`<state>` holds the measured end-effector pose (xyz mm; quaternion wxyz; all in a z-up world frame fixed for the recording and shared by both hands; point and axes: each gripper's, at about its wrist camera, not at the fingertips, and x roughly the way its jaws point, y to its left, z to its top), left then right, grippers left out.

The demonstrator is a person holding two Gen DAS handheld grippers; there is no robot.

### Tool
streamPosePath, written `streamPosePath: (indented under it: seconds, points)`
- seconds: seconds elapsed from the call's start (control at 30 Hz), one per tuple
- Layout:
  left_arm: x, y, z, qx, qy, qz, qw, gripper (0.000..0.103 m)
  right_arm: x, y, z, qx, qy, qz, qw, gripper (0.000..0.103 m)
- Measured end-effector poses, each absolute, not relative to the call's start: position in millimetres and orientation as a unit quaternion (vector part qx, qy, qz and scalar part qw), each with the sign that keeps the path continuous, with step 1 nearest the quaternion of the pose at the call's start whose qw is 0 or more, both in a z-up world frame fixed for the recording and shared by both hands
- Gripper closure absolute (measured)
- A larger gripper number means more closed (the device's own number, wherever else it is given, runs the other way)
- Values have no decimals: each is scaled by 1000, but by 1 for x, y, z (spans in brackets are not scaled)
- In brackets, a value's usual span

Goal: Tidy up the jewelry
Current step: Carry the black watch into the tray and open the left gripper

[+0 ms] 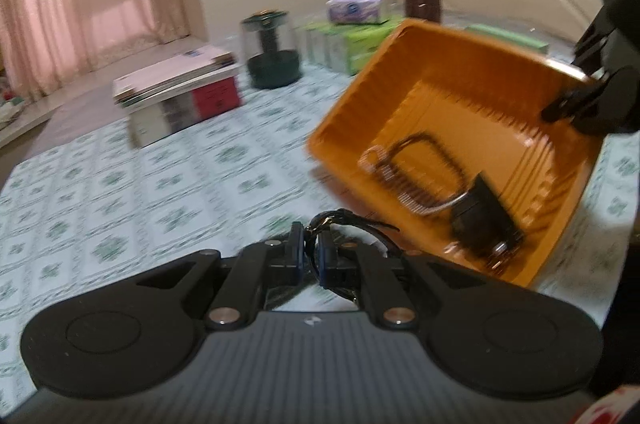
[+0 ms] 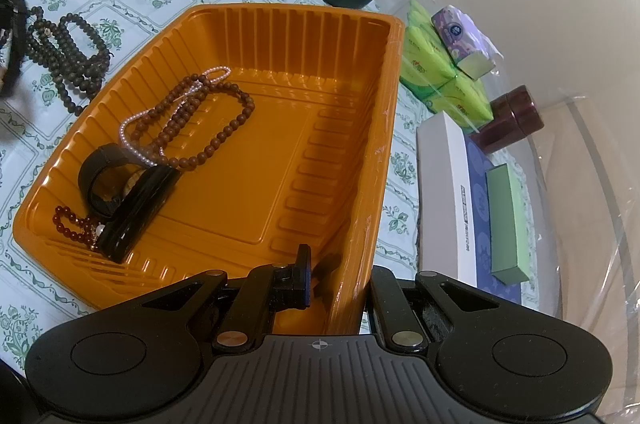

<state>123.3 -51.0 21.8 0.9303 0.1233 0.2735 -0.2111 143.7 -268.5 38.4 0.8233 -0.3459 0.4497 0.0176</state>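
The left claw (image 1: 310, 244) is clamped on a dark strap (image 1: 348, 220); the orange tray (image 1: 472, 72) lies just ahead and to its right, its long side running away. The right claw (image 2: 340, 280) pinches the tray's near wall.

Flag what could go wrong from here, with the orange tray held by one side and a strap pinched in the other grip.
1. The right hand-held gripper pinches only the near wall of the ribbed orange plastic tray; it could flex or slip.
2. The thin black strap in the left hand-held gripper looks barely held and may drop short onto the floral tablecloth.
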Motion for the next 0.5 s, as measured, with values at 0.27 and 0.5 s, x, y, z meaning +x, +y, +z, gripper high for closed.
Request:
streamPosePath:
  seconds: [0.27, 0.5]
  points:
    - [131, -104, 30, 110, 265, -274, 918, 97, 145, -270, 38, -342, 449, 18, 825, 94]
    - [134, -136, 27, 100, 273, -316, 903, 97, 145, -272, 37, -335, 451, 19, 827, 94]
